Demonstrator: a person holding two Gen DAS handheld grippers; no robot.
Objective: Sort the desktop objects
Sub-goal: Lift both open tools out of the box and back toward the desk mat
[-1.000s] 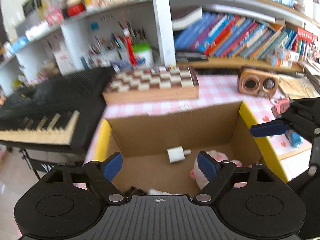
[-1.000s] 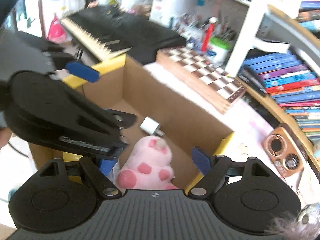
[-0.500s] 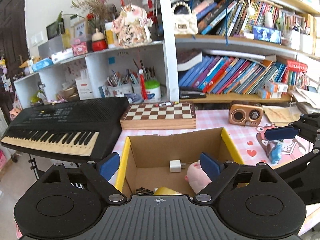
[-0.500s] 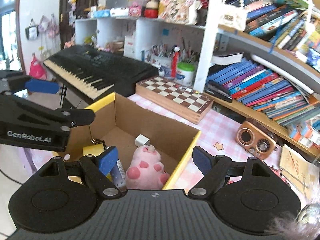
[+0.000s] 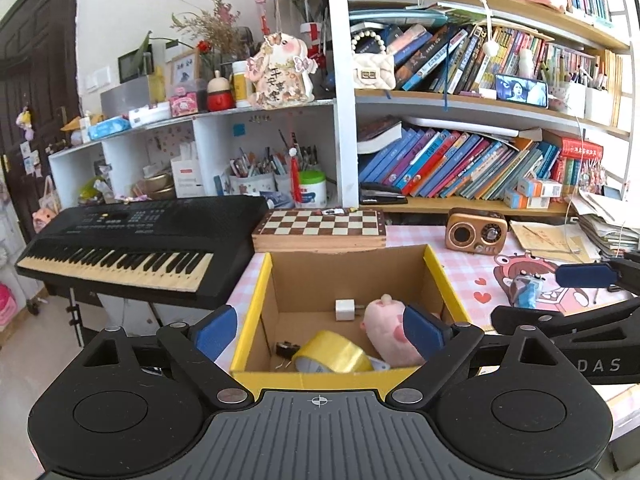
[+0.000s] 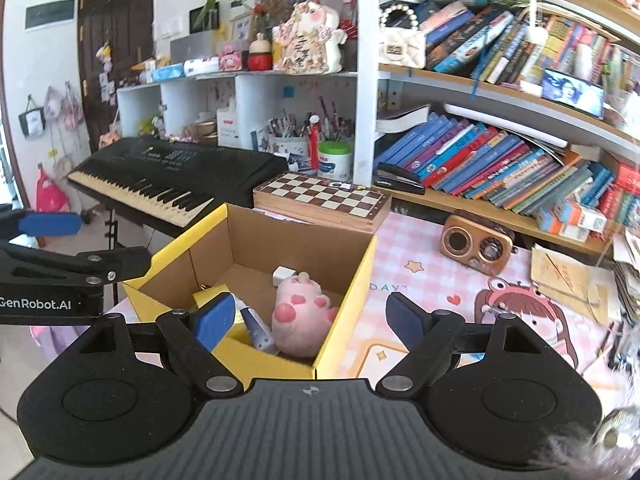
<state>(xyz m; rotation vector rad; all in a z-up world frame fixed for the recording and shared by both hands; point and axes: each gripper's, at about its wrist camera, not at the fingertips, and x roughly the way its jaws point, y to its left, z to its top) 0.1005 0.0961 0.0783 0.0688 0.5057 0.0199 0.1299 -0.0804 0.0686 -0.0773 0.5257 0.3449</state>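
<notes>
Left wrist view: the left claw (image 5: 320, 330) has pulled back from the cardboard box (image 5: 448, 292), its jaws just opening wider, empty. The box sits on the pink checked desk (image 5: 472, 264), holding a pink plush (image 5: 386, 330) and yellow tape roll (image 5: 332, 356).

Right wrist view: the right claw (image 6: 310, 320), wide and empty, has also withdrawn; the keyboard (image 6: 168, 176) lies at ten o'clock, the plush at the box's centre.

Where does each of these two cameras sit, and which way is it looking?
Left wrist: on the left gripper, looking forward and down into the cardboard box; its open fingers show, the right gripper at the right edge.
Right wrist: on the right gripper, facing the box from its right; open fingers, the left gripper at left.
Shared: box, pink plush, chessboard.
</notes>
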